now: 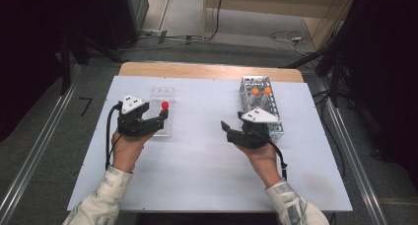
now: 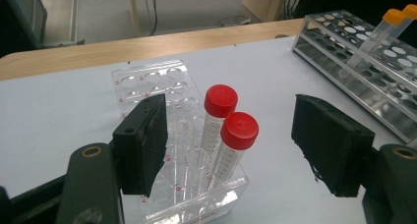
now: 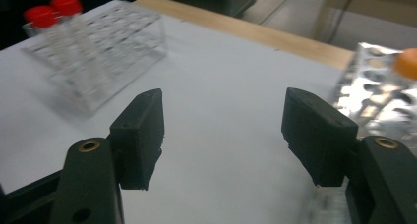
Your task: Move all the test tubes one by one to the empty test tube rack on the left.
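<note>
Red-capped tubes (image 2: 228, 135), two of them, stand upright side by side in the near right corner of the clear plastic rack (image 2: 147, 86), seen from the left gripper view; one cap sits just behind and a little above the other. In the high view the clear rack lies on the left half of the white table top (image 1: 197, 156), a red cap (image 1: 164, 105) showing at its right edge.

The left gripper (image 2: 228, 150) is at that rack: its jaws stand apart on either side of the two tubes, with a plain gap between each pad and the tubes, so nothing is gripped. In the high view this gripper (image 1: 160, 118) lies just beside the clear rack's near right part, held by the left hand (image 1: 129, 148).

The right gripper (image 3: 223, 135) has its jaws wide apart with only bare table between them; it holds nothing. In the high view it (image 1: 227, 131) sits right of the table's middle, in the right hand (image 1: 262, 158), just near of the metal rack (image 1: 261, 87).

That metal rack stands on the far right part of the table and carries two orange-capped tubes (image 1: 261, 92), upright, close together. The two racks are well apart. A wooden table edge (image 1: 207, 69) shows beyond the white top.
</note>
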A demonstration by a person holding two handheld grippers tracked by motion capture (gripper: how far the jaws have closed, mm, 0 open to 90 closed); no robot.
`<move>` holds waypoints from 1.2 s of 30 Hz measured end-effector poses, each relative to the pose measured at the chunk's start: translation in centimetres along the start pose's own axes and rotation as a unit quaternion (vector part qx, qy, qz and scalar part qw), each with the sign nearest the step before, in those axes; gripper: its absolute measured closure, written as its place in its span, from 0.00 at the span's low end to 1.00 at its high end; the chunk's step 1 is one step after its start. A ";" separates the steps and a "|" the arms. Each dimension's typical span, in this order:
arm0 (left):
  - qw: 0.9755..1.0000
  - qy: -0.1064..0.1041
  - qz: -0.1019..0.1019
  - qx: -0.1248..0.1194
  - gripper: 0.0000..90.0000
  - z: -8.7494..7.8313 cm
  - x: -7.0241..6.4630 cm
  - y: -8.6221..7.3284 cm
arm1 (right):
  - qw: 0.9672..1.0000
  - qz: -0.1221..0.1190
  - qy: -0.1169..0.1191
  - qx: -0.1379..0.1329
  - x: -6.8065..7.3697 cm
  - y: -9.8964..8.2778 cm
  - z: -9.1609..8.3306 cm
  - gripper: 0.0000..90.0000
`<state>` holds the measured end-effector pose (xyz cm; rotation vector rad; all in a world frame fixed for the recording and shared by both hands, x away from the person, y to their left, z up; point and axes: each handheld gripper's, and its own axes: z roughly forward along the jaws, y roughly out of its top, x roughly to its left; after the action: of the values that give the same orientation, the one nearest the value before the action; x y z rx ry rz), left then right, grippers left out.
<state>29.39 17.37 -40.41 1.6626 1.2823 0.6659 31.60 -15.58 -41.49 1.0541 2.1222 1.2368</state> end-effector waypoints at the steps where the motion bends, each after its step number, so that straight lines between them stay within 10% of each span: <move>1: 1.000 -0.001 0.001 0.000 0.33 0.0 -0.1 0.0 | 1.000 0.003 -0.013 -0.003 -0.7 0.1 -0.1 0.35; 9: 1.000 0.002 0.000 -0.010 0.34 -0.2 -0.1 0.2 | 0.994 0.044 -0.103 -0.007 -7.0 -0.2 -0.4 0.42; 17: 1.000 0.003 -0.001 -0.016 0.35 -0.4 -0.2 0.3 | 0.989 0.063 -0.130 0.013 -11.4 -0.1 0.4 0.50; 36: 1.000 0.005 0.002 -0.017 0.36 -0.4 -0.4 0.2 | 0.990 0.039 -0.120 0.068 -13.9 0.7 4.0 0.66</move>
<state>29.05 17.13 -39.98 1.6362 1.2675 0.6952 42.97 -24.48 -42.65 1.2875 2.0176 0.9536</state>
